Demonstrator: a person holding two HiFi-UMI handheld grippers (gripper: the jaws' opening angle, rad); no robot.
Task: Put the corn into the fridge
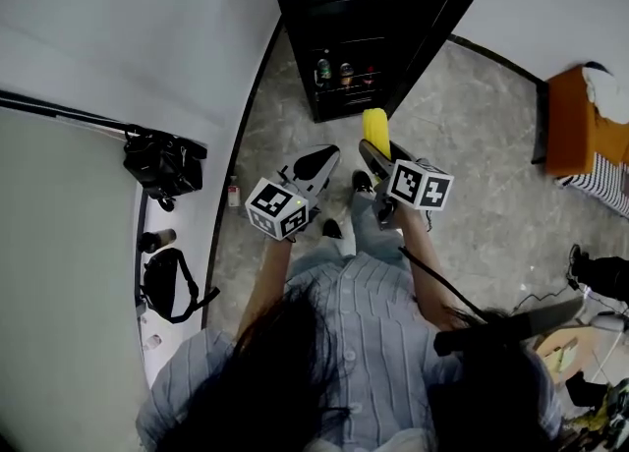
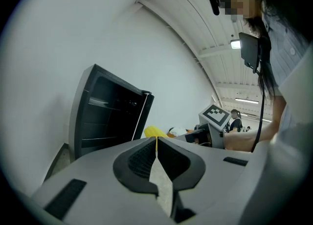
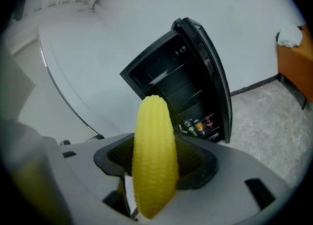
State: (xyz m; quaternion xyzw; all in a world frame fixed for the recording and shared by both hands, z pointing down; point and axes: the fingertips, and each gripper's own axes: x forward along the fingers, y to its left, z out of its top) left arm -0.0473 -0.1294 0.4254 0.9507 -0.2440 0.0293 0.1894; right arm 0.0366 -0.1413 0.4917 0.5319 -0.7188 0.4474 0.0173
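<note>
Darkness hides the upper shelves of the black fridge [image 1: 364, 8] [image 3: 166, 82], whose door [image 3: 215, 82] stands open and whose top the head view cuts off. Only small bottles [image 1: 344, 74] [image 3: 198, 125] on a low shelf show. The right gripper [image 1: 378, 160] [image 3: 159, 158] is clamped on the yellow corn cob [image 1: 374, 126] [image 3: 154, 155], held in the air before the fridge. The cob's neat kernel rows and rounded tip jut past the jaws, and its lower end sinks between them. The left gripper [image 1: 319, 160] [image 2: 156, 143] has its jaws pressed together on nothing.

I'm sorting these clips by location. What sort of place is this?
Probably an office or studio corner rather than a home kitchen: a black fridge stands open on a stone-look floor by a bare white wall, with black bags nearby and ceiling strip lights overhead.
</note>
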